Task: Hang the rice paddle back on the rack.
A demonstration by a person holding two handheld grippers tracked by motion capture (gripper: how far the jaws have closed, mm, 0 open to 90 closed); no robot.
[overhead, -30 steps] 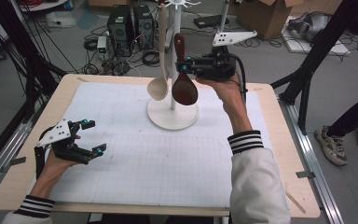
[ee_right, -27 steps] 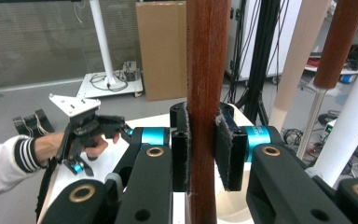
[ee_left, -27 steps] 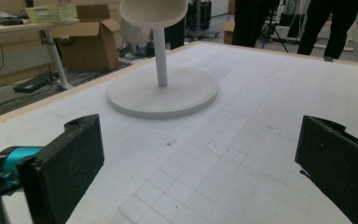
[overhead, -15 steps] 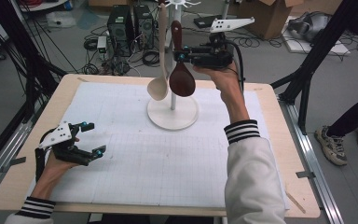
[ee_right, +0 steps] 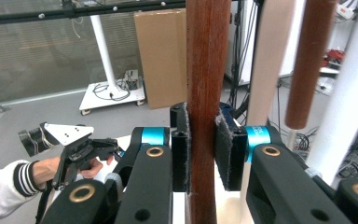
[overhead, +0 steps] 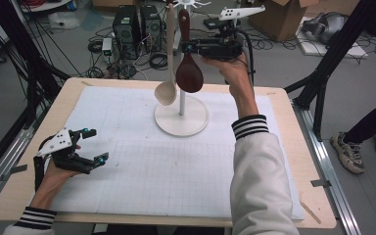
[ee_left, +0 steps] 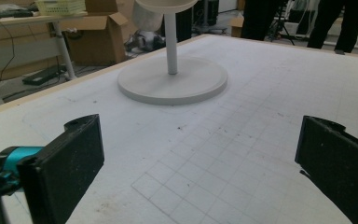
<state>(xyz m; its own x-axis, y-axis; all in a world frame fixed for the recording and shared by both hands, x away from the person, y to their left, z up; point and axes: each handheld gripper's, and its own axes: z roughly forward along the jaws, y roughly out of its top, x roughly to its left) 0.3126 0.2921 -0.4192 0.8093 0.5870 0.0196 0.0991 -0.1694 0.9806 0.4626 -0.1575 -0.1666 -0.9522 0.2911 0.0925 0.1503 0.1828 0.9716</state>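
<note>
stand's hooks (overhead: pixel 186 4) cut off, top edge

The dark spoon (overhead: pixel 188 54) is of smooth, slightly glossy brown wood, the pale spoon (overhead: pixel 167 73) of matt light wood, the stand (overhead: pixel 181 117) looks matt white, and the table (overhead: pixel 293 147) has a wooden edge.

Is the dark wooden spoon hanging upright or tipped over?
Upright: the dark wooden spoon hangs bowl-down, its handle clamped by the right gripper.
</note>
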